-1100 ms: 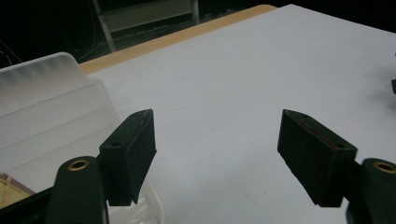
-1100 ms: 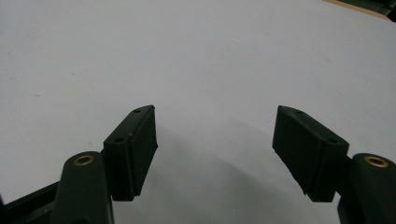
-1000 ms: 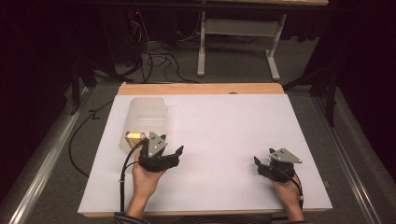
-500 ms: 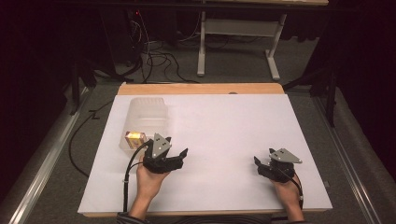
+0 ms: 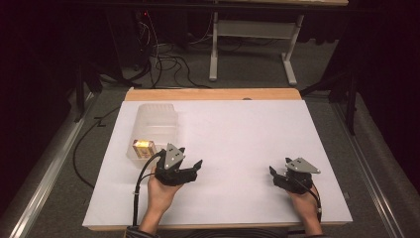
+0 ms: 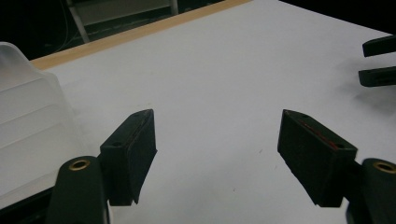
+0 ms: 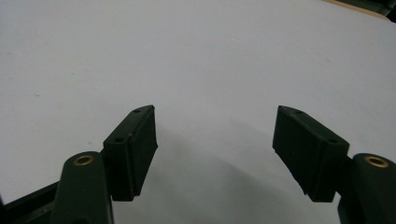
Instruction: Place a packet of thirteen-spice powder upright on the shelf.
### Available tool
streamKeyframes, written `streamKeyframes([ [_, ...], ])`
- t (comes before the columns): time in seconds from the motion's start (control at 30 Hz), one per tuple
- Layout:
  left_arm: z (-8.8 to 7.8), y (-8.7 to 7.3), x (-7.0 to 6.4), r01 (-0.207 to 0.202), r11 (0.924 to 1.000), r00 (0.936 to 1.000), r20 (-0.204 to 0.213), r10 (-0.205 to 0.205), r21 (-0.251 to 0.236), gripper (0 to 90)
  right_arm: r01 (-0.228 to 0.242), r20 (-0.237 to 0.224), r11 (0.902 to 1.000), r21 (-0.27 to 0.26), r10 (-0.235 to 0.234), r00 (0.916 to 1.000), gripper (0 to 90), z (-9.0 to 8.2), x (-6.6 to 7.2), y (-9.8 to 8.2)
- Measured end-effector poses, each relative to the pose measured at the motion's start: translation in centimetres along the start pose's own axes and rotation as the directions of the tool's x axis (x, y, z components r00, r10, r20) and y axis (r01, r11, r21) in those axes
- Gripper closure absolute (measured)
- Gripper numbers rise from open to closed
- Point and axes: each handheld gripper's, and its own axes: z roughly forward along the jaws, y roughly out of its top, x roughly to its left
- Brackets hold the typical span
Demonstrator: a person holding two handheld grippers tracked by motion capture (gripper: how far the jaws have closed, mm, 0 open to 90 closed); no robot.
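The left gripper (image 5: 190, 157), jaws spread and empty, has swung rightward from the clear container (image 5: 152, 130) near the desk's left edge

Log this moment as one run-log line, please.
left hand-held gripper: open, empty, beside clear bin | right hand-held gripper: open, empty | yellow box: in bin

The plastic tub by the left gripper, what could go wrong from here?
1. The left gripper sits right beside the light plastic tub; a sideways swing might shove it along the table.
2. The small yellow box lies inside against the near wall, so the open fingers may catch the rim when reaching.
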Motion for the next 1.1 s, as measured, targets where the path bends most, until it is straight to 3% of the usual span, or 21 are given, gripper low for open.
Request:
streamKeyframes([
  [0.13, 0.2, -0.2, 0.1, 0.012, 0.9999, 0.9999, 0.003, -0.012, 0.010, 28.4, -0.001, 0.000, 1.0000, 0.000, 0.001, 1.0000, 30.9, 0.0, 0.0, 0.0],
  [0.3, 0.2, -0.2, -0.5, -0.005, 0.9999, 0.9999, 0.015, 0.005, 0.009, 28.3, -0.001, 0.000, 1.0000, 0.000, 0.001, 1.0000, 30.8, 0.0, 0.0, 0.0],
  [1.1, 1.6, -1.0, -1.7, -0.010, 0.9994, 0.9983, 0.057, 0.008, 0.033, 28.4, -0.001, 0.002, 1.0000, 0.001, 0.001, 1.0000, 30.8, 0.0, 0.0, 0.0],
])
